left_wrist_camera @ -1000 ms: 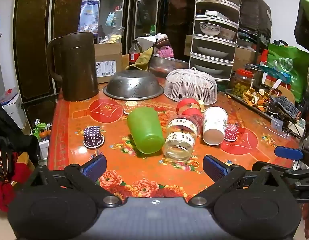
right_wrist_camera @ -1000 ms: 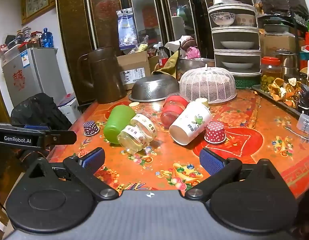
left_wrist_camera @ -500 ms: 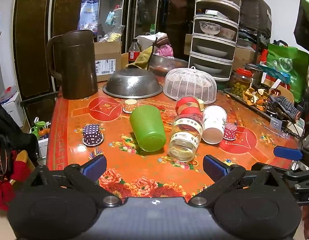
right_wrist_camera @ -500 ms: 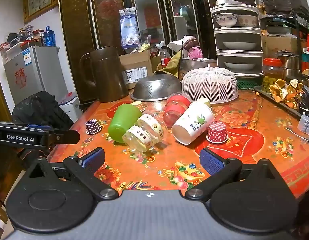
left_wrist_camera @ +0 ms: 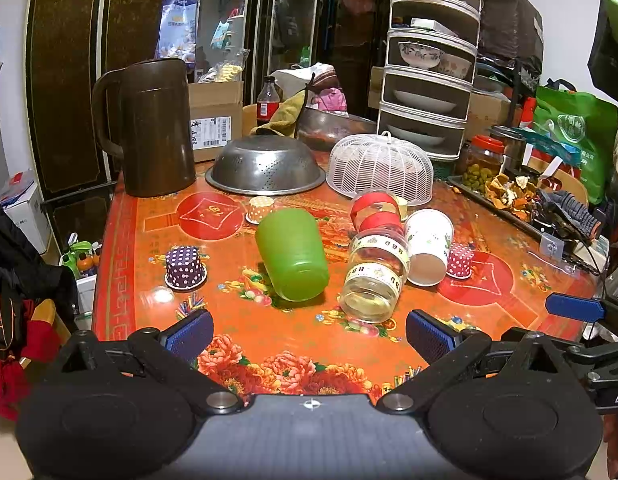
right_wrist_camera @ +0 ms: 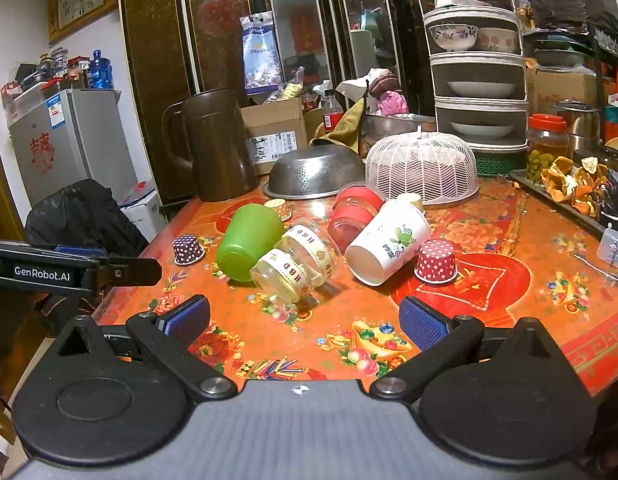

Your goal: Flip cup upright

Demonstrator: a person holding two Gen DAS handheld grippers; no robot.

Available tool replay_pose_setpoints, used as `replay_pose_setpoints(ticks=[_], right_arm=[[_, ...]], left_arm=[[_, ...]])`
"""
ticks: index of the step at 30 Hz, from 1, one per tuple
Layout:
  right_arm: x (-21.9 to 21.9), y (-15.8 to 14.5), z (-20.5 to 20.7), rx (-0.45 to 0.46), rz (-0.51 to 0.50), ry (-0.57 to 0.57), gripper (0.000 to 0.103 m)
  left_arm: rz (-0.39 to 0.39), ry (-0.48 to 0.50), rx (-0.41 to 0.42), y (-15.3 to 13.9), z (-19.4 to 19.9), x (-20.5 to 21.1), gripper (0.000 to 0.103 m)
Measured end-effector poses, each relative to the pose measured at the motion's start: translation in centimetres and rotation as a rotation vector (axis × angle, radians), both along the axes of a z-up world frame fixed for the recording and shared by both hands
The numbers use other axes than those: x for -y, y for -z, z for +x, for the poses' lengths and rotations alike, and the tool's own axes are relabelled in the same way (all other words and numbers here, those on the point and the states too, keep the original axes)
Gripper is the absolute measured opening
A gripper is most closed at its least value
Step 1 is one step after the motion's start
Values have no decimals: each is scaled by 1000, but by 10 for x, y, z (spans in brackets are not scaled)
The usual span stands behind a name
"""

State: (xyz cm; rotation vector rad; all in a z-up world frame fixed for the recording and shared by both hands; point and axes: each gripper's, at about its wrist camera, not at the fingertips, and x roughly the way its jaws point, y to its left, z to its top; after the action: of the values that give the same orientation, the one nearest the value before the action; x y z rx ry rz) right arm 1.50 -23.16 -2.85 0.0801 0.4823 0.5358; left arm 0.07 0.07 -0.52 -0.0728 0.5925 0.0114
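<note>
Several cups lie on their sides in the middle of the red patterned table [left_wrist_camera: 293, 352]. A green plastic cup [left_wrist_camera: 293, 254] [right_wrist_camera: 245, 240] is leftmost. Beside it lie a clear cup with cream bands [left_wrist_camera: 375, 278] [right_wrist_camera: 297, 262], a clear cup with red bands [left_wrist_camera: 377, 212] [right_wrist_camera: 351, 214] and a white paper cup with a leaf print [left_wrist_camera: 427, 246] [right_wrist_camera: 387, 242]. My left gripper [left_wrist_camera: 307, 334] is open and empty, short of the green and clear cups. My right gripper [right_wrist_camera: 305, 320] is open and empty, short of the clear cup.
Small dotted paper cups stand mouth down: purple [left_wrist_camera: 185, 268], red [right_wrist_camera: 436, 261], orange [left_wrist_camera: 261, 209]. At the back are a brown jug [left_wrist_camera: 155, 128], an upturned steel colander [left_wrist_camera: 265, 166], a white mesh food cover [left_wrist_camera: 381, 168] and a tiered dish rack [left_wrist_camera: 427, 60]. A tray of clutter [left_wrist_camera: 521, 200] lies at right.
Both grippers have drifted slightly, so the cups sit a little further right in each view. Both stay open. No cup has moved.
</note>
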Motion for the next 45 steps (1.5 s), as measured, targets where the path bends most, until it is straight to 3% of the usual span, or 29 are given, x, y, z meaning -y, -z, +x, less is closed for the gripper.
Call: replay_pose_setpoints(ticks=[45], right_arm=[[3,-1,-1,-12,30,-26,102]], left_arm=[[0,4,1,0,-2,4,103]])
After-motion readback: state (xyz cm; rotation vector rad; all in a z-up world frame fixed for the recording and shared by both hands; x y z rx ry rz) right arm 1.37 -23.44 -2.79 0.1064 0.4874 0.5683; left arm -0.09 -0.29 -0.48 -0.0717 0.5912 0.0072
